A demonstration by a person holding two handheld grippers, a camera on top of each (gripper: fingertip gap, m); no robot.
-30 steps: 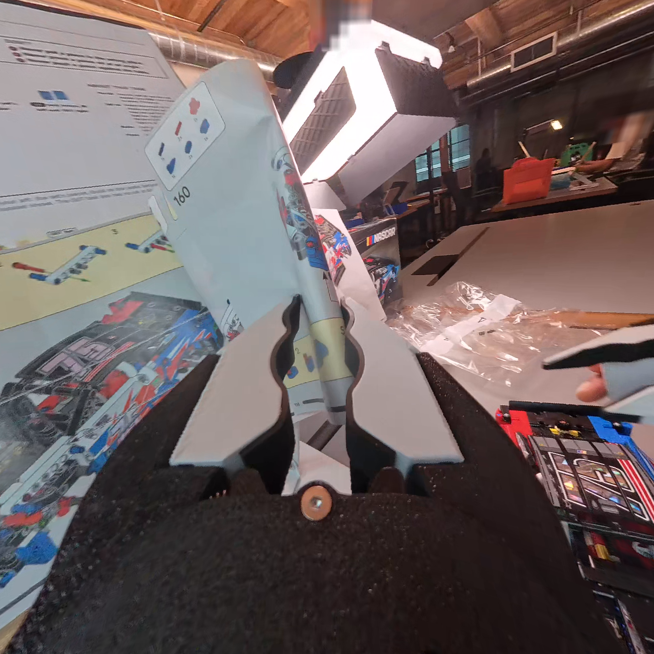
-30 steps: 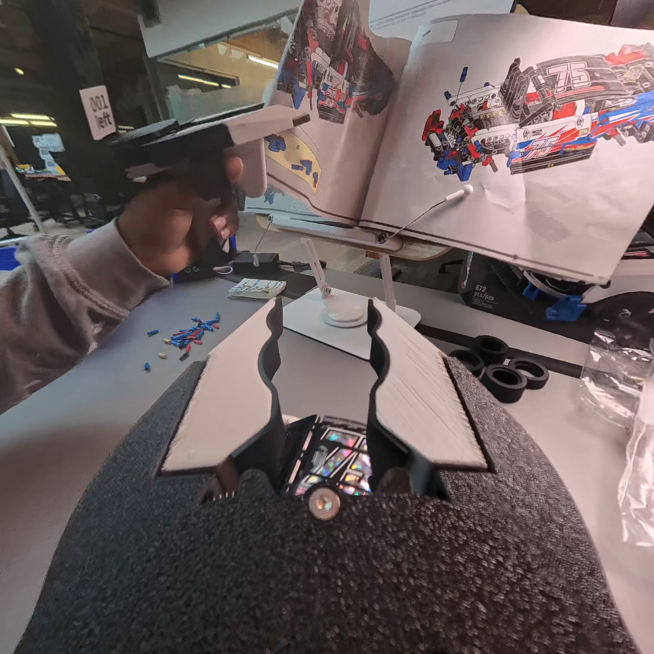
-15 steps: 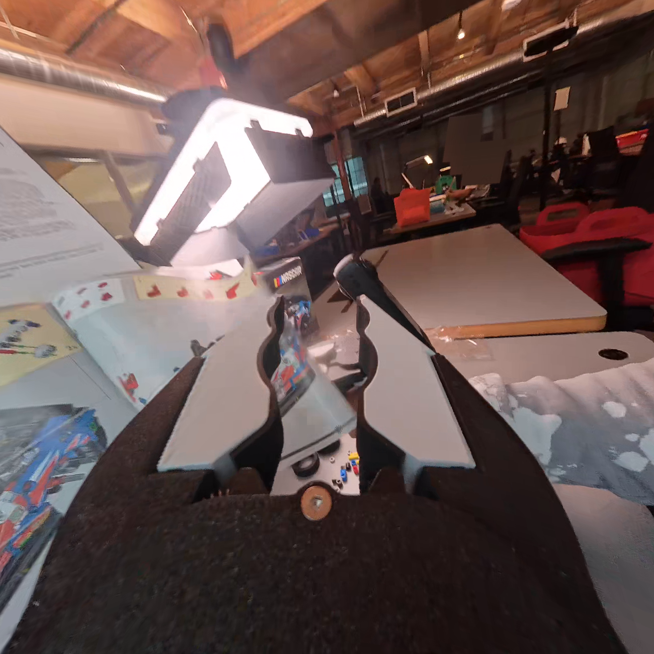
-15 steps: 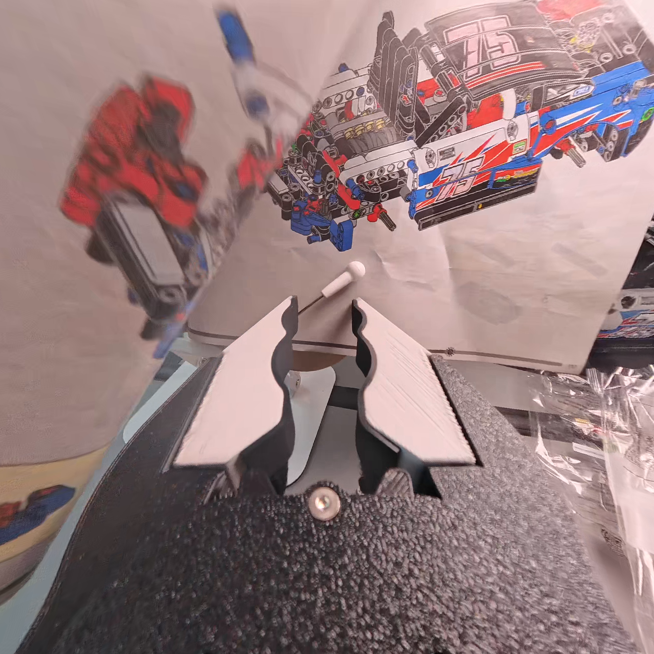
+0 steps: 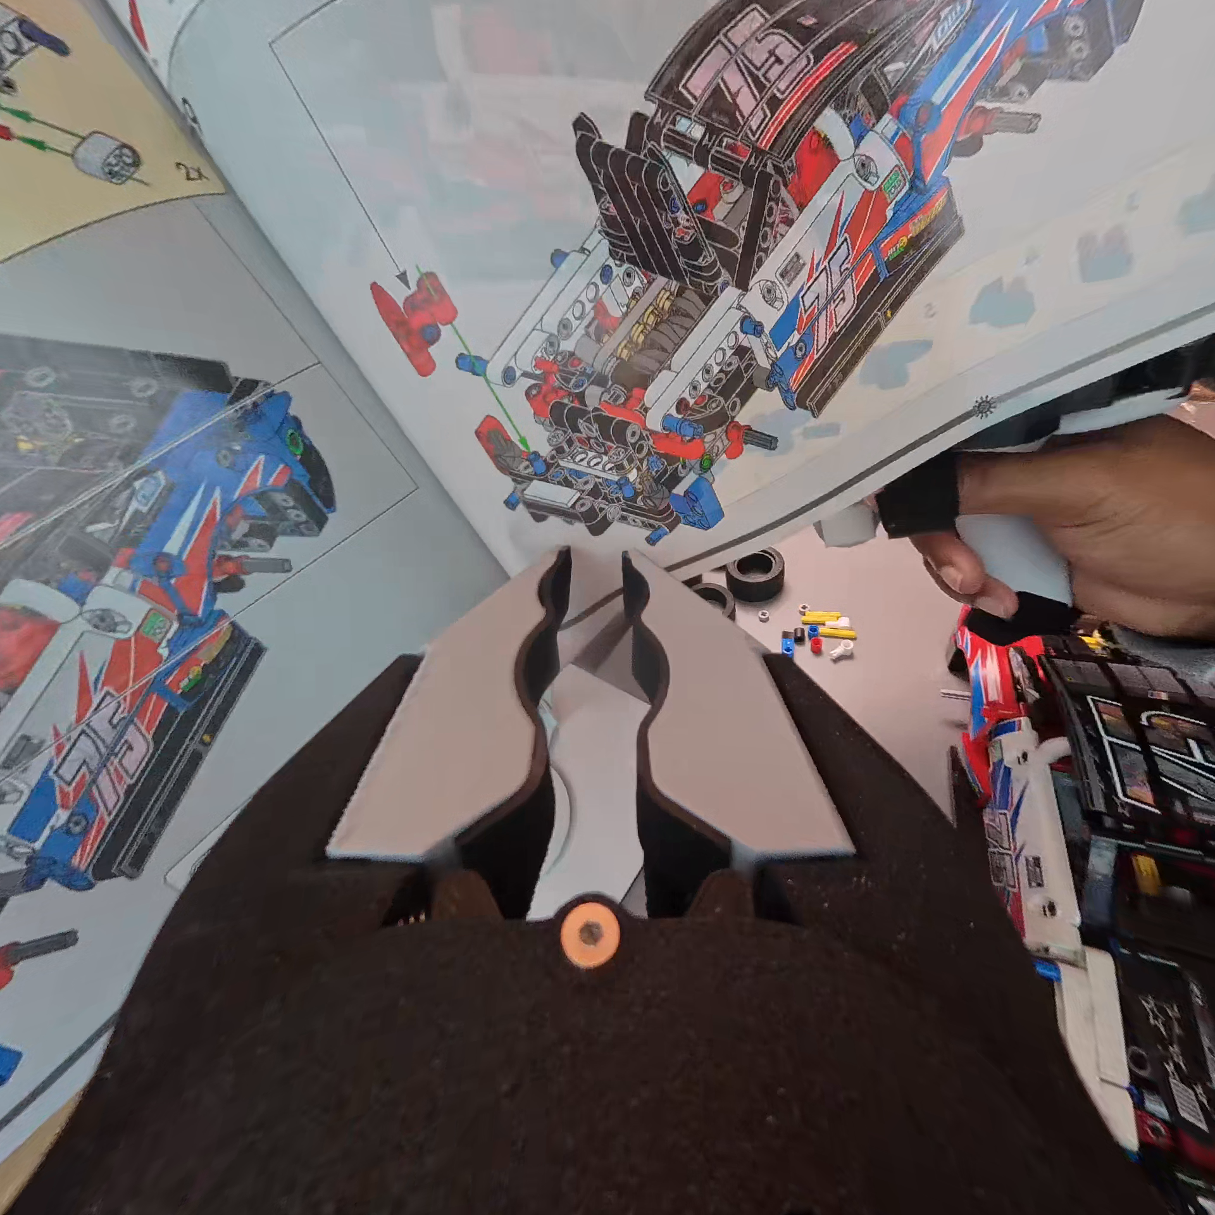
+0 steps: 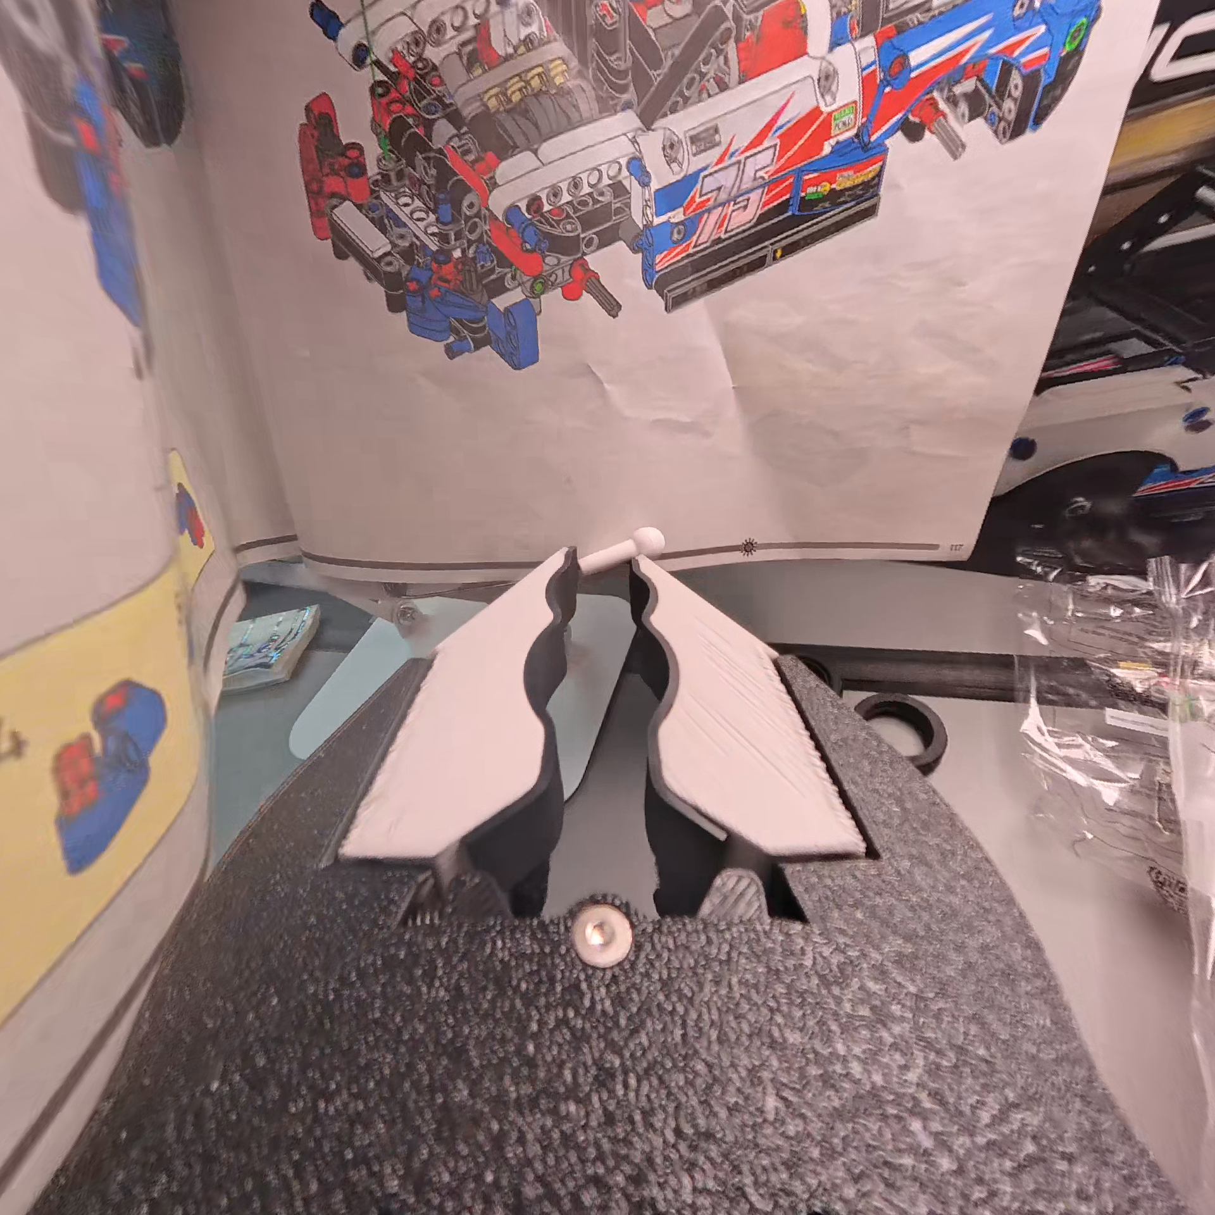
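An open instruction booklet (image 5: 421, 500) with coloured race-car drawings stands on a white stand and fills both views (image 6: 592, 427). My left gripper (image 5: 595, 559) is open by a narrow gap, its tips at the lower edge of the right-hand page near the spine. My right gripper (image 6: 601, 559) is open by a narrow gap, and the stand's white page-holder pin (image 6: 631, 549) crosses just past its tips. The hand (image 5: 1085, 526) holding the right gripper shows in the left wrist view. A brick-built race car (image 5: 1085, 789) lies below that hand.
Black tyres (image 5: 756, 572) and small loose parts (image 5: 818, 631) lie on the grey table behind the booklet. Clear plastic bags (image 6: 1118, 690) and a tyre (image 6: 901, 723) lie to the right. A small sticker sheet (image 6: 269, 641) lies by the stand's white base (image 6: 342, 697). The grippers' ends are close to 12 centimeters from one another.
Both grippers have moved in close to the booklet. The left has swung from the room back to the pages. The right has narrowed its gap and reached the white pin.
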